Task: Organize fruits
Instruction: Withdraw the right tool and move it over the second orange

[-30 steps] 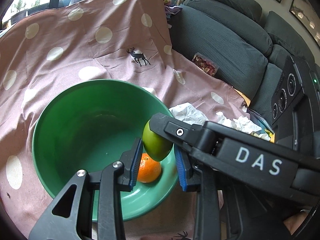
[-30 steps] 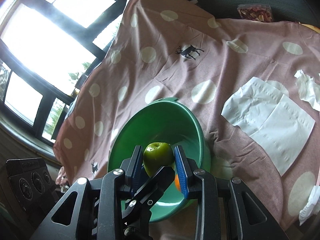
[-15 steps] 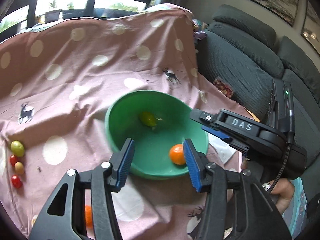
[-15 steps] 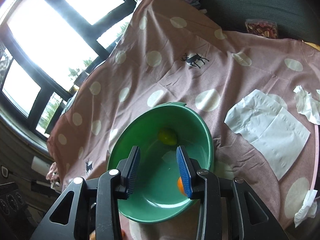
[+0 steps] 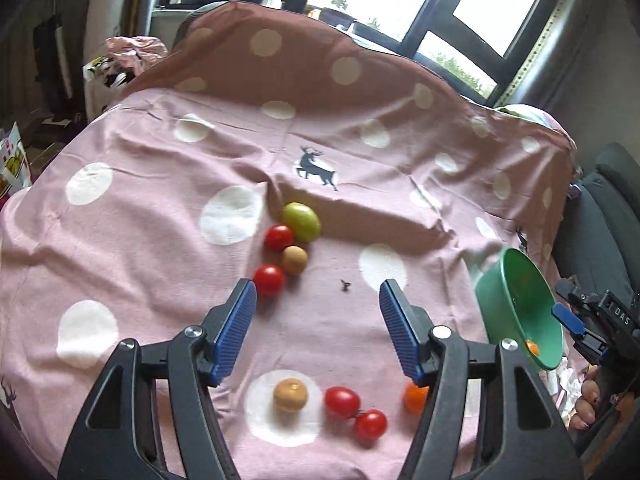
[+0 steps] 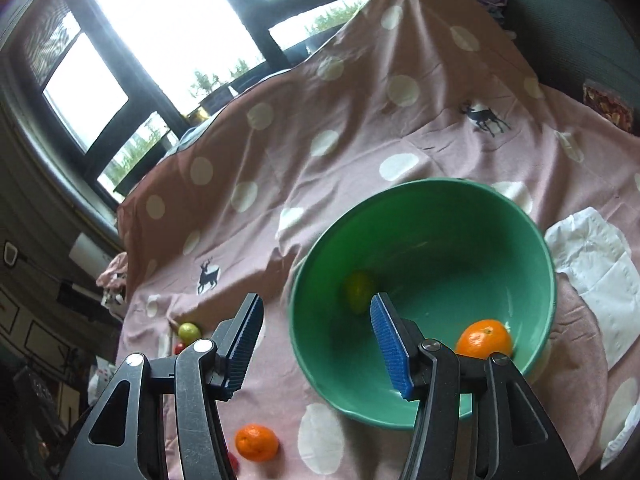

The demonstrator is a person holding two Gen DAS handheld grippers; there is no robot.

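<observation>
A green bowl (image 6: 532, 236) sits on the pink spotted cloth and holds a green apple (image 6: 357, 291) and an orange (image 6: 484, 339). My right gripper (image 6: 316, 344) is open and empty above the bowl's near left rim. The bowl also shows at the right of the left wrist view (image 5: 516, 304). My left gripper (image 5: 318, 334) is open and empty above the cloth. Beyond it lie a green fruit (image 5: 301, 221), two red tomatoes (image 5: 278, 237) (image 5: 269, 279) and a brown fruit (image 5: 294, 260). Below it lie a brown fruit (image 5: 290, 395), two red tomatoes (image 5: 342, 402) and an orange (image 5: 414, 397).
A loose orange (image 6: 256, 442) lies on the cloth left of the bowl. White paper tissues (image 6: 592, 264) lie right of the bowl. A dark grey sofa (image 6: 576, 12) stands behind the cloth. Windows run along the far side.
My right gripper let the green apple go into the bowl and drew back, open. My left gripper swung left from the bowl to the loose fruit on the cloth.
</observation>
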